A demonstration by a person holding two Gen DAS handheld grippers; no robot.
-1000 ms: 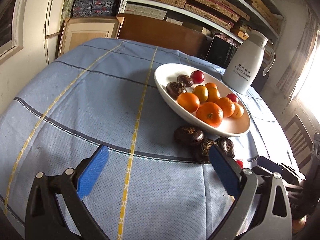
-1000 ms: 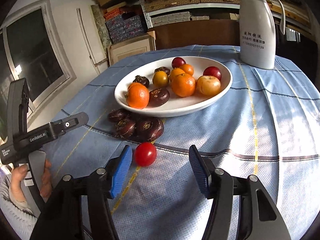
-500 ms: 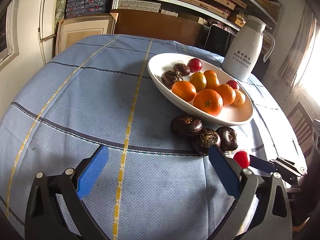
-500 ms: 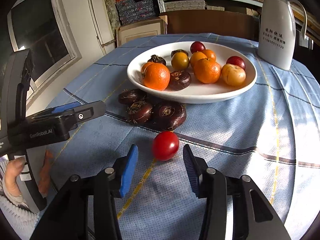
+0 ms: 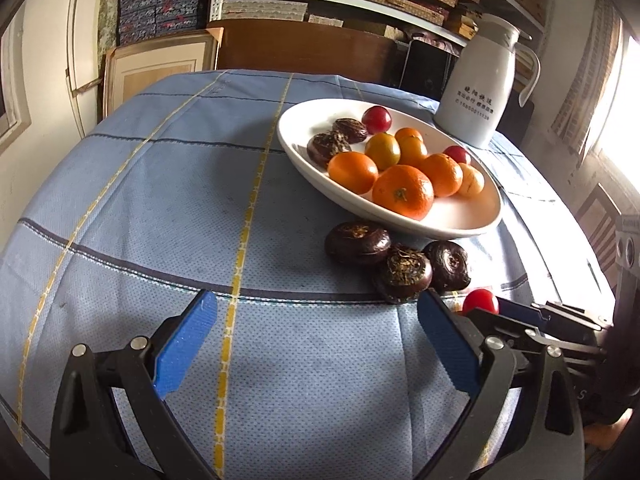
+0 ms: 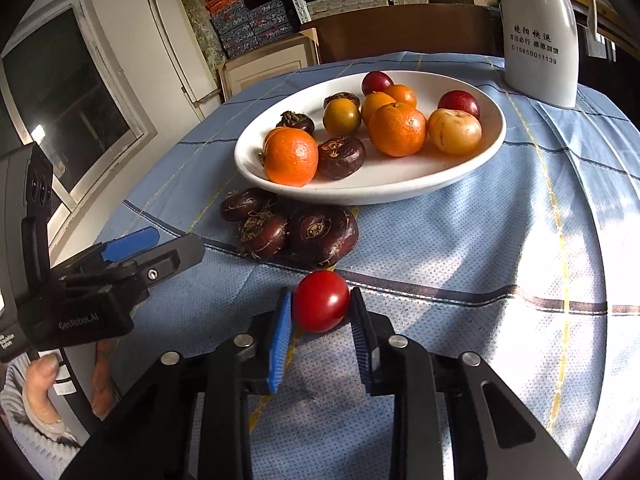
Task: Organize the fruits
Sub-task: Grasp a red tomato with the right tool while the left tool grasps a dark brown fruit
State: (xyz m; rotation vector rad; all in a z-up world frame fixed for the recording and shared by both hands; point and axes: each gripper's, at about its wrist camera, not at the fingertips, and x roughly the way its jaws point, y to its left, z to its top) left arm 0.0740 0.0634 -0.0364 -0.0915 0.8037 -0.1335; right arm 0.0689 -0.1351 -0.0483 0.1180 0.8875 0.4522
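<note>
A small red tomato (image 6: 321,301) lies on the blue tablecloth, and my right gripper (image 6: 320,295) is closing its jaws on it, both blue pads touching its sides. In the left wrist view the same tomato (image 5: 480,301) shows at the right, beside the right gripper's fingers. Just beyond it sit three dark water chestnuts (image 6: 288,228). Behind them a white oval plate (image 6: 380,194) holds oranges, red and yellow fruits and more chestnuts. My left gripper (image 5: 316,300) hovers open over bare cloth, with nothing between its fingers.
A white jug (image 6: 540,36) stands behind the plate at the right. Shelves of boxes and a brown board line the back wall. A hand (image 6: 44,380) holds the left gripper at the table's near-left edge. A chair (image 5: 600,220) stands off the right side.
My right gripper came forward around the tomato and closed its jaws onto it. The left gripper stayed open and rolled slightly.
</note>
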